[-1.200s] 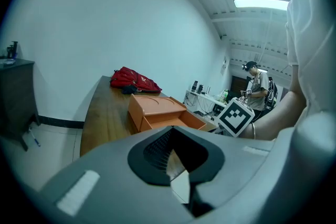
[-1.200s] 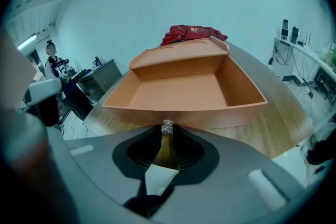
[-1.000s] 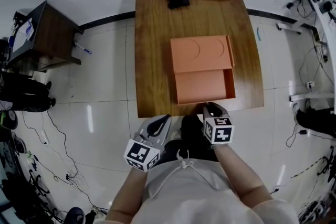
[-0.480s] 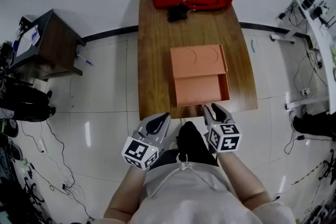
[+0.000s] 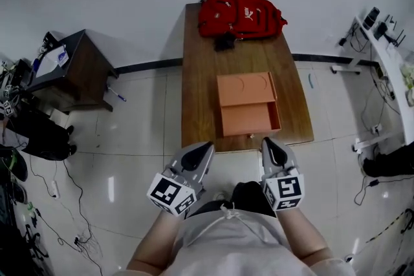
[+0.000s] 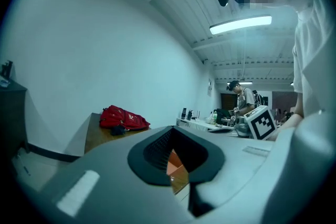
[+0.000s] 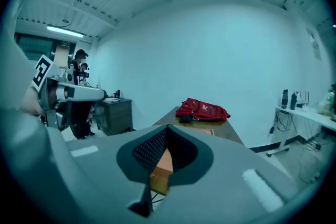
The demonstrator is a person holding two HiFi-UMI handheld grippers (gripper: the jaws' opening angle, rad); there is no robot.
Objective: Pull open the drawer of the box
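An orange box [image 5: 246, 87] lies on the wooden table [image 5: 199, 81], and its drawer [image 5: 250, 119] stands pulled out toward the table's near edge. Both grippers hang off the table, over the floor in front of the person's body. My left gripper [image 5: 207, 147] is shut and empty, pointing at the table's near left corner. My right gripper [image 5: 266, 141] is shut too, with nothing held, a short way back from the drawer's front. In the right gripper view a sliver of the orange box [image 7: 164, 161] shows through the gap behind the closed tips.
A red backpack [image 5: 240, 15] and a small black item [image 5: 225, 42] lie at the table's far end. A dark cabinet [image 5: 72, 71] stands left of the table, a white desk [image 5: 387, 68] at the right. Cables trail on the tiled floor [image 5: 58, 184].
The right gripper has left the drawer's front edge, stood open half a second ago and is now shut. Both grippers and the head have drawn back from the table.
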